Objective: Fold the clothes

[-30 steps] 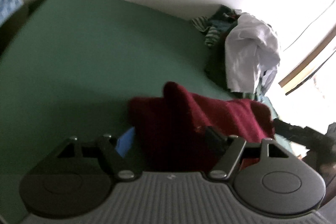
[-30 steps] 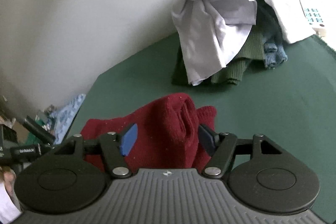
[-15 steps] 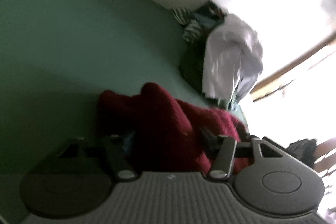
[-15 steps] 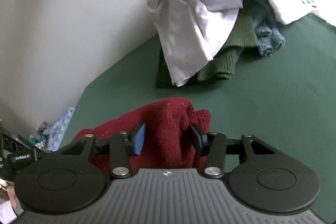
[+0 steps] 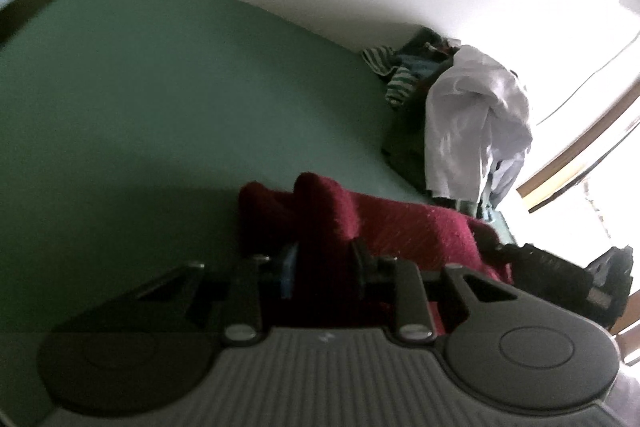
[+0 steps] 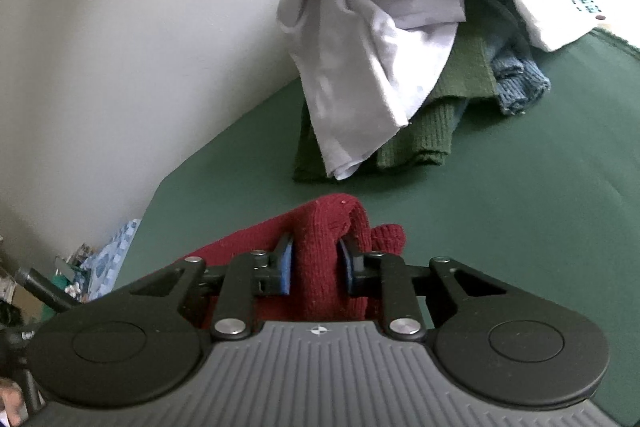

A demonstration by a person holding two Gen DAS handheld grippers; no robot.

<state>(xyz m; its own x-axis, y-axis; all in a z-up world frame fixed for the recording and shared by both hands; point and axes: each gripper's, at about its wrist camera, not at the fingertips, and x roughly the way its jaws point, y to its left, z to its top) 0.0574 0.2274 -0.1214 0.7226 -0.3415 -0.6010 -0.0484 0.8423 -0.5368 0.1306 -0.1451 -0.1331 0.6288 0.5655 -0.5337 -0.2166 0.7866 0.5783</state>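
Note:
A dark red knit garment [image 5: 400, 227] lies bunched on the green bed surface [image 5: 160, 115]. My left gripper [image 5: 324, 259] is shut on a raised fold of it, and the cloth bulges up between the blue-padded fingers. In the right wrist view the same red garment [image 6: 328, 247] is pinched by my right gripper [image 6: 316, 263], shut on another raised fold. The other gripper's black body [image 5: 560, 275] shows at the right of the left wrist view.
A pile of clothes stands by the white wall: a white shirt [image 6: 372, 39] draped over a green knit [image 6: 436, 115] and a blue knit [image 6: 520, 83], with striped cloth [image 5: 396, 83] behind. A remote [image 6: 584, 3] lies at top right. Green bed surface [image 6: 520, 227] spreads around.
Both grippers have closed from open onto folds of the red garment. The left view swung and came back; the right gripper has moved nearer the clothes pile.

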